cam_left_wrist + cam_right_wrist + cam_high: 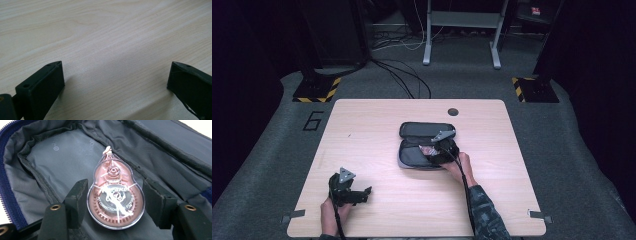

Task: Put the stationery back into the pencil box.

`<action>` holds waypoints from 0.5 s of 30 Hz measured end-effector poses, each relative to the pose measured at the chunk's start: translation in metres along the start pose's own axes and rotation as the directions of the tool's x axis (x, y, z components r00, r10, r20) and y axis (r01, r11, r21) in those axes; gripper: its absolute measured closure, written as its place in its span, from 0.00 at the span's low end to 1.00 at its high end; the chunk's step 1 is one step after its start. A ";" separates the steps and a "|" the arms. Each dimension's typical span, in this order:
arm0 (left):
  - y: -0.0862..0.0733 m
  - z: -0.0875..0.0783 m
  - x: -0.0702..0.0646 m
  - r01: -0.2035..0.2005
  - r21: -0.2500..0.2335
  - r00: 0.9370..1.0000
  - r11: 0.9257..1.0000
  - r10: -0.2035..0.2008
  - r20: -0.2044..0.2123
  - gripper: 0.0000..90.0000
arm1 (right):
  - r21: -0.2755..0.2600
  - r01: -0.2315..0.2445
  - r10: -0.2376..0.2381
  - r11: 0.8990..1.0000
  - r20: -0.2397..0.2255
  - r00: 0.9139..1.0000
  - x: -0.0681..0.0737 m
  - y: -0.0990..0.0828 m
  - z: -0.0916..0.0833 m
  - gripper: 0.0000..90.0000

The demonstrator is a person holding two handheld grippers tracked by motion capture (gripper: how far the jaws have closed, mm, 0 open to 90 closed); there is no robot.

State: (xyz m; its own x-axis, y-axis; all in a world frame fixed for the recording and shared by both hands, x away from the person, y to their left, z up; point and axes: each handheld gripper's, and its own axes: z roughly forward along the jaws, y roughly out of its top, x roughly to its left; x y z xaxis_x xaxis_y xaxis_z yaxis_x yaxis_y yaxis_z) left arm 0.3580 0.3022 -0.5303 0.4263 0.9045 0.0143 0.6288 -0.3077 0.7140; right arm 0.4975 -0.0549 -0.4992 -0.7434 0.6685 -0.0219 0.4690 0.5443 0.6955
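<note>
A dark zip case lies open in the middle of the wooden table, its lid folded back. My right gripper reaches into the case and is shut on a pink see-through correction tape roller. The two fingers press on its round sides, and its tip points away over the grey lining. My left gripper rests near the table's front left. Its jaws stand wide apart over bare wood, with nothing between them in the left gripper view.
A round cable hole sits at the table's far edge. Metal brackets mark the front corners. Beyond the table are a desk frame, floor cables and striped stand bases. Bare wood lies left and right of the case.
</note>
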 end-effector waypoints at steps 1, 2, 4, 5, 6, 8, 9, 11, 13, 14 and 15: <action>0.000 0.000 0.000 0.002 0.000 1.000 1.000 -0.002 -0.001 0.01 | 0.005 0.003 -0.003 1.000 -0.001 1.000 0.000 0.000 0.000 0.43; 0.000 0.000 0.000 0.003 0.000 1.000 1.000 -0.003 -0.001 0.01 | 0.011 0.012 -0.012 1.000 0.001 1.000 0.000 0.000 0.001 0.43; 0.000 0.000 0.000 0.004 -0.001 1.000 1.000 -0.004 -0.001 0.01 | 0.018 -0.013 0.013 1.000 0.002 1.000 0.002 0.000 0.002 0.43; 0.000 0.000 0.000 0.004 -0.001 1.000 1.000 -0.004 -0.001 0.01 | 0.015 -0.008 0.008 1.000 -0.002 1.000 0.001 0.000 0.003 0.43; 0.000 0.000 0.000 0.004 0.000 1.000 1.000 -0.004 -0.001 0.01 | 0.021 -0.016 0.016 1.000 -0.002 1.000 0.002 0.000 0.004 0.43; 0.000 0.000 0.000 0.004 0.000 1.000 1.000 -0.004 -0.001 0.01 | 0.023 -0.003 0.003 1.000 -0.003 1.000 0.001 0.000 0.005 0.43; 0.000 0.000 0.000 0.004 0.000 1.000 1.000 -0.004 -0.001 0.01 | 0.030 -0.007 0.007 1.000 0.002 1.000 0.001 0.000 0.006 0.43; 0.000 0.000 0.000 0.004 -0.001 1.000 1.000 -0.004 -0.001 0.01 | 0.034 -0.015 0.015 0.999 0.003 1.000 0.001 0.000 0.007 0.42; 0.000 0.000 0.000 0.004 0.000 1.000 1.000 -0.004 -0.001 0.01 | 0.030 -0.032 0.032 0.999 0.003 0.999 0.001 0.000 0.006 0.36; 0.000 0.000 0.000 0.004 0.000 1.000 1.000 -0.004 -0.001 0.01 | 0.031 -0.033 0.033 0.999 -0.002 0.999 0.001 0.000 0.005 0.33; 0.000 0.000 0.000 0.004 0.000 1.000 1.000 -0.004 -0.001 0.01 | 0.037 -0.023 0.024 0.999 -0.015 1.000 -0.001 0.001 0.002 0.28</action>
State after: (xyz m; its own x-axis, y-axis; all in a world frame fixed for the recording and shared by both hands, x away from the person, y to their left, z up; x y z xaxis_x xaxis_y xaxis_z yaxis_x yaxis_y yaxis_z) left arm 0.3579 0.3021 -0.5302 0.4234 0.9059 0.0118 0.6309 -0.3041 0.7138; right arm 0.4995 -0.0536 -0.5000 -0.7392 0.6735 0.0057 0.5034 0.5469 0.6689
